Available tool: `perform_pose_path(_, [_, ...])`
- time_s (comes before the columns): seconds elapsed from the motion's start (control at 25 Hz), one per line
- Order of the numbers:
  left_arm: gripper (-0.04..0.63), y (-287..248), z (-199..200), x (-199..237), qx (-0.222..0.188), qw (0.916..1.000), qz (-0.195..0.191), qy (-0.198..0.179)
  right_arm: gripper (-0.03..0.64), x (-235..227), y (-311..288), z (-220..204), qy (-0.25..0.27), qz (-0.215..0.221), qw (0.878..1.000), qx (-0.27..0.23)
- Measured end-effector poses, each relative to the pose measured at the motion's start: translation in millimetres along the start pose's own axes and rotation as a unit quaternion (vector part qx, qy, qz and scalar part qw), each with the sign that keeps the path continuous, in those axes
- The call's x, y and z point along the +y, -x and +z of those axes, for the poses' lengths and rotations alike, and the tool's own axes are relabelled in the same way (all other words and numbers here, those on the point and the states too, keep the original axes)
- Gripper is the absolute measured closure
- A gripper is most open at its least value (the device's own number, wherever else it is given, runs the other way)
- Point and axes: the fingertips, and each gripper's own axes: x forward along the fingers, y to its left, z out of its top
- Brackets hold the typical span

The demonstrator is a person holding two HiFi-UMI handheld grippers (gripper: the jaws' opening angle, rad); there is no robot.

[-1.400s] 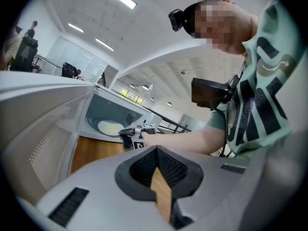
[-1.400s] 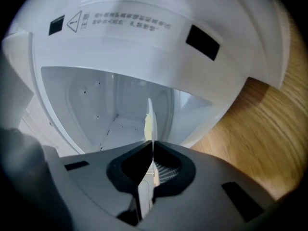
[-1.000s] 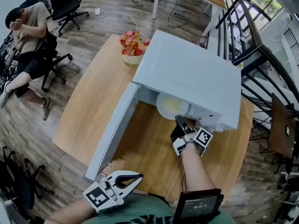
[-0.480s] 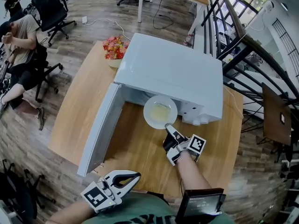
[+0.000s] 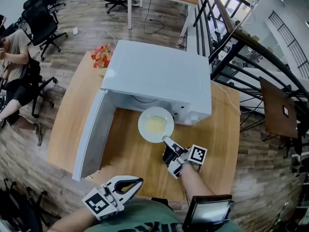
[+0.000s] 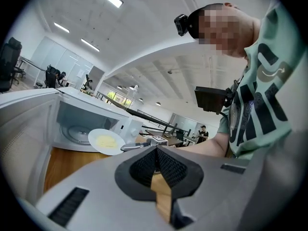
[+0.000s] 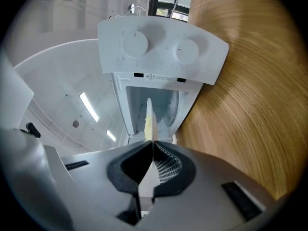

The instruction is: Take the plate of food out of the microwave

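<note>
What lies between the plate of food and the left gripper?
Only bare wooden tabletop, seen in the head view: nothing stands between the plate of food and the left gripper.

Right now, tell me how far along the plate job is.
Done: the door stands open and the plate of food is out in front of the microwave. In hand: the right gripper is shut on the plate's rim, above the table. Left: setting it down. The left gripper is shut and empty.
</note>
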Motion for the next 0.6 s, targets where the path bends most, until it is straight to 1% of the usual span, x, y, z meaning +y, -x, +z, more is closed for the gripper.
perform_pose_path(0.32, [0.604,-21,10,-13,-0.003,0.9998,-0.017,-0.01,0.603,10,42,-2,-0.002,0.006,1.0,-0.001])
perform_pose_path(0.6, [0.603,-52,18,-33,0.004,0.9988,-0.045,-0.018,0.603,15,95,9,-0.006,0.007,1.0,-0.025])
